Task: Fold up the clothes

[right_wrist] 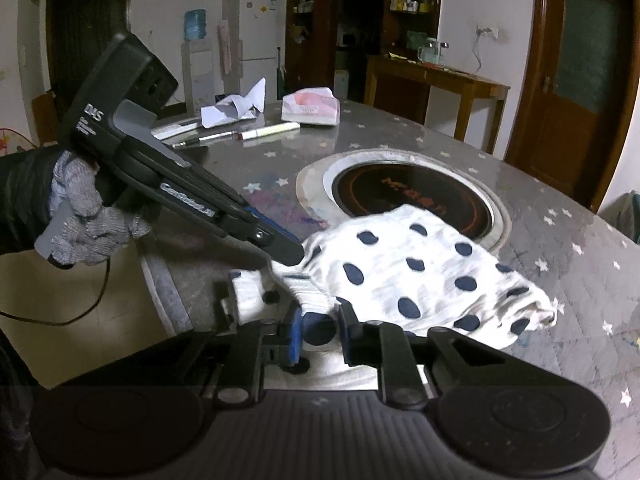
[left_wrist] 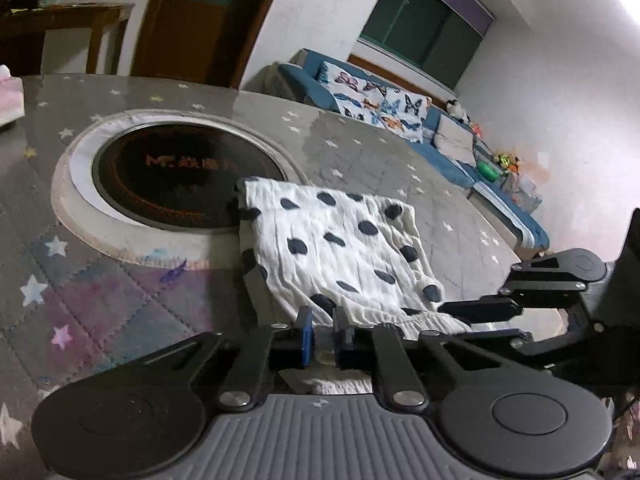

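Observation:
A white cloth with dark blue spots (left_wrist: 340, 248) lies on the grey star-patterned table (left_wrist: 120, 300), its far end overlapping the round black cooktop (left_wrist: 188, 176). My left gripper (left_wrist: 324, 334) is shut on the cloth's near edge, the fabric pinched between the blue pads. In the right wrist view the same cloth (right_wrist: 420, 276) spreads to the right, and my right gripper (right_wrist: 322, 336) is shut on a bunched corner with a dark spot in it. The left gripper (right_wrist: 286, 250) comes in from the upper left, held by a gloved hand (right_wrist: 80, 208). The right gripper (left_wrist: 448, 312) reaches the cloth's right corner.
On the table's far side lie a pink tissue pack (right_wrist: 310, 110), pens (right_wrist: 264, 133) and crumpled white paper (right_wrist: 236, 110). The table edge (right_wrist: 160, 280) drops off at the near left. A blue sofa (left_wrist: 460, 152) stands beyond the table, and a wooden side table (right_wrist: 436, 80) stands behind it.

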Available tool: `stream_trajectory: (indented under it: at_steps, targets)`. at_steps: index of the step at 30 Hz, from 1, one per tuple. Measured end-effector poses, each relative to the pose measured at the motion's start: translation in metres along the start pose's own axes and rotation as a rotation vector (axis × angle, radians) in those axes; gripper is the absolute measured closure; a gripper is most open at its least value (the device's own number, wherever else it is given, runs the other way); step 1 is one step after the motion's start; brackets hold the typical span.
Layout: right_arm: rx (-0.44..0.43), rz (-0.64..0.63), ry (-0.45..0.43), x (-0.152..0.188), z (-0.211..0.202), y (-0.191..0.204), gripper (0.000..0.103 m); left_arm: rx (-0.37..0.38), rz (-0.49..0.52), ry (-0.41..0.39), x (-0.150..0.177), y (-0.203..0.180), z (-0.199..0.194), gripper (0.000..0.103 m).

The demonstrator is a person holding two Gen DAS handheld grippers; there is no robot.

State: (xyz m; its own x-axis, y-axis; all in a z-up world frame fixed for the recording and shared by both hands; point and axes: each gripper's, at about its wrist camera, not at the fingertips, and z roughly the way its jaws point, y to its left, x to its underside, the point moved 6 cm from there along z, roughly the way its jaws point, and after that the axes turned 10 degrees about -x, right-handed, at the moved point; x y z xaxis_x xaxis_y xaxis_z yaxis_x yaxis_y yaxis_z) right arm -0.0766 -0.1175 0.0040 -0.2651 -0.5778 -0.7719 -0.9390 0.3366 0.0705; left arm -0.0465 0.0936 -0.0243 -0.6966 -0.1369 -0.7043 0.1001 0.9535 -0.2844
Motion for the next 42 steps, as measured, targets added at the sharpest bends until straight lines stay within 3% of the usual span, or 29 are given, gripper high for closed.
stream_trajectory:
  at_steps: [8,12,19,21,27,32,38,42]
  targets:
    - [-0.050,-0.028,-0.028,-0.009,-0.031,0.012,0.086,0.054,-0.004,-0.061,-0.007,-0.012,-0.038,0.102]
    - [-0.098,-0.016,0.027,0.010,-0.023,0.018,0.086,0.024,0.025,-0.021,0.004,-0.014,-0.031,0.102]
    - [-0.142,0.050,0.019,0.017,-0.021,0.012,0.074,0.052,0.066,-0.075,-0.003,-0.031,-0.030,0.085]
    - [-0.153,0.084,-0.009,0.013,-0.028,0.005,0.057,0.069,0.079,-0.083,-0.003,-0.038,-0.025,0.073]
    - [-0.059,0.174,-0.071,0.004,-0.038,-0.034,0.043,0.024,0.122,-0.007,0.016,-0.039,0.002,0.071]
    - [0.026,0.245,-0.099,-0.001,-0.022,-0.079,0.043,0.004,0.102,0.026,0.025,-0.028,0.003,0.069]
    - [0.097,0.280,-0.061,-0.004,0.016,-0.123,0.044,0.024,0.108,-0.030,0.010,-0.041,-0.007,0.065]
    - [0.143,0.340,-0.034,0.005,0.035,-0.157,0.044,0.036,0.108,-0.001,0.012,-0.046,0.005,0.061]
